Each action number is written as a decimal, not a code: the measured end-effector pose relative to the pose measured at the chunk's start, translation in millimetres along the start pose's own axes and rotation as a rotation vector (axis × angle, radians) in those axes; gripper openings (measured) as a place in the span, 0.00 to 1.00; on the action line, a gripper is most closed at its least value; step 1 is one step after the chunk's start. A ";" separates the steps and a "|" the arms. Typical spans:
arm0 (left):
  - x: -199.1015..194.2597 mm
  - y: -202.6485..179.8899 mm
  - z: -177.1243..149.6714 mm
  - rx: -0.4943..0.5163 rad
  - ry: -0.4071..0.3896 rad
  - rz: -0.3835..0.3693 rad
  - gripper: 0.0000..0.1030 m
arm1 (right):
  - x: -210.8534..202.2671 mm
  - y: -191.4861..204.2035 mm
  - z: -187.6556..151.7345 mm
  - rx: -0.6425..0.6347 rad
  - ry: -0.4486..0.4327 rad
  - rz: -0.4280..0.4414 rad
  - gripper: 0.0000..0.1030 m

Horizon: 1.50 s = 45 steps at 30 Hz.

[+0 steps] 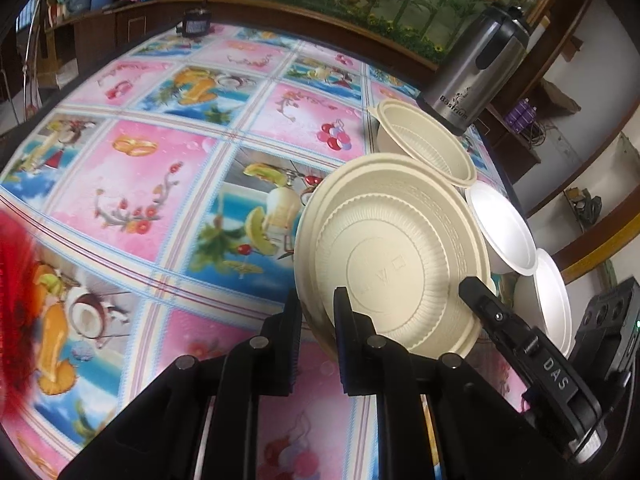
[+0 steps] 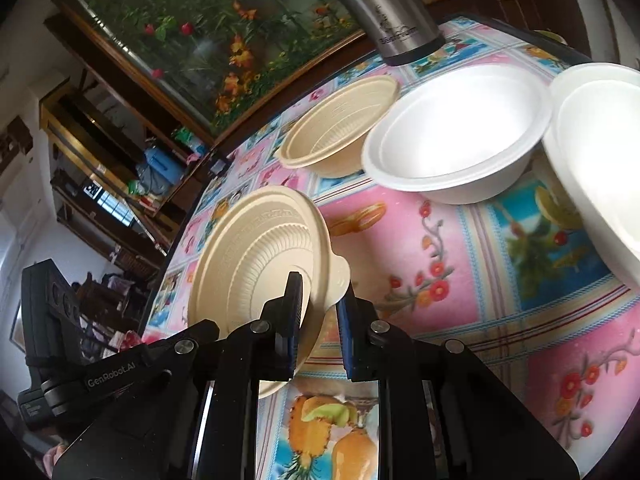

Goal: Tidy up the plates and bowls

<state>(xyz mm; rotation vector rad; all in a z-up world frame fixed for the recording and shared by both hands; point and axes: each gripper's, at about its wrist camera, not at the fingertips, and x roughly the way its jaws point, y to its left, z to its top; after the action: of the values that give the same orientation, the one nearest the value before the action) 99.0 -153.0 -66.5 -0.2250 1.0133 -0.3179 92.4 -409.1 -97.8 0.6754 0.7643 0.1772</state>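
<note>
Gripping the cream plate [image 1: 394, 264] from both sides, I have my left tongs [image 1: 318, 312] nearly closed with the pads pinched on its near rim, and my right tongs [image 2: 320, 300] drawn in just as tight on the small tab at its opposite edge. Taking that plate as my landmark: it is tilted up on edge, its lower rim close to the surface [image 1: 160, 184], which wears a cloth of pink and blue fruit squares. Beyond the plate, a little apart from it, a cream bowl [image 2: 340, 128] sits upright on the cloth. To the right of that bowl, farther from the plate, a white bowl [image 2: 456, 136] stands open side up, and another white bowl [image 2: 600, 152] is beside it at the edge of my right view, tipped toward the camera. A steel flask [image 1: 476, 72] stands behind the cream bowl, well beyond the plate. Left of the plate the cloth stretches away to a small dark object [image 1: 196, 24] at the far edge, too small to make out.
</note>
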 end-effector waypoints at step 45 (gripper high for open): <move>-113.7 87.9 -46.4 0.052 -0.287 0.195 0.17 | -13.6 128.8 -70.8 -0.341 -0.096 0.181 0.16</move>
<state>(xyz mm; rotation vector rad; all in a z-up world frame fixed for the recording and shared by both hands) 17.2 -31.7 -29.0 -0.1186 0.7349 -0.1289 45.3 -278.8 -46.8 0.4240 0.5618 0.4275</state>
